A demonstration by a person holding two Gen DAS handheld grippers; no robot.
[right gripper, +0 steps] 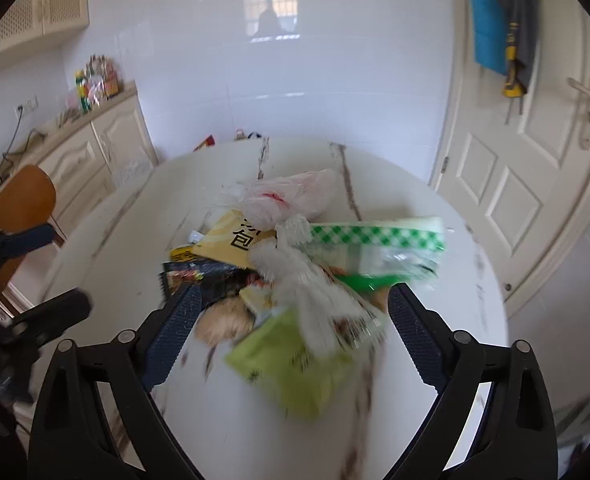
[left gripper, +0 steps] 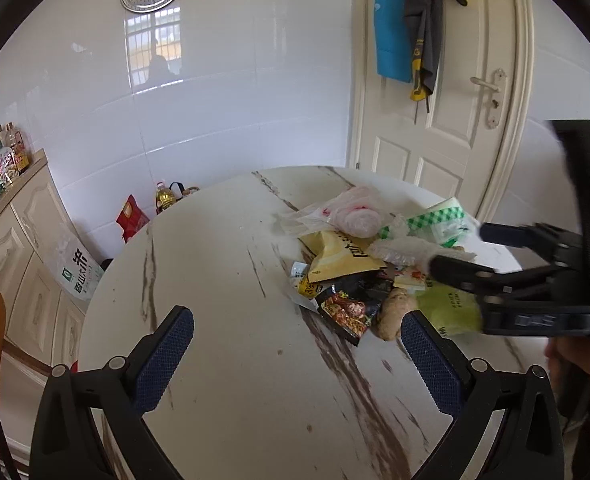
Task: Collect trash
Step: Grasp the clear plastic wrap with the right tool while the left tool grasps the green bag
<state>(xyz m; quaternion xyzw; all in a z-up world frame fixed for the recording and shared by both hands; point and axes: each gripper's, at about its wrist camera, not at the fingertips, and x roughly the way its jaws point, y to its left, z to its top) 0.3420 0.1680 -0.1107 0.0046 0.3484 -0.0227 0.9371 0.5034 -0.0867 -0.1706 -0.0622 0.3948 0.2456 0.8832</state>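
- A round white marble-veined table [left gripper: 223,248] lies under both tools.
- The trash pile [right gripper: 295,264] of wrappers and bags sits on it, just ahead of the right gripper [right gripper: 295,320], whose jaws are spread wide with nothing between the pads.
- The left gripper [left gripper: 297,344], jaws also wide apart and empty, has the pile ahead and to its right.
- A lime-green packet [right gripper: 295,372] is the piece nearest the right gripper.
- A ginger root [left gripper: 395,314] lies just beside the left gripper's right finger [left gripper: 431,360].
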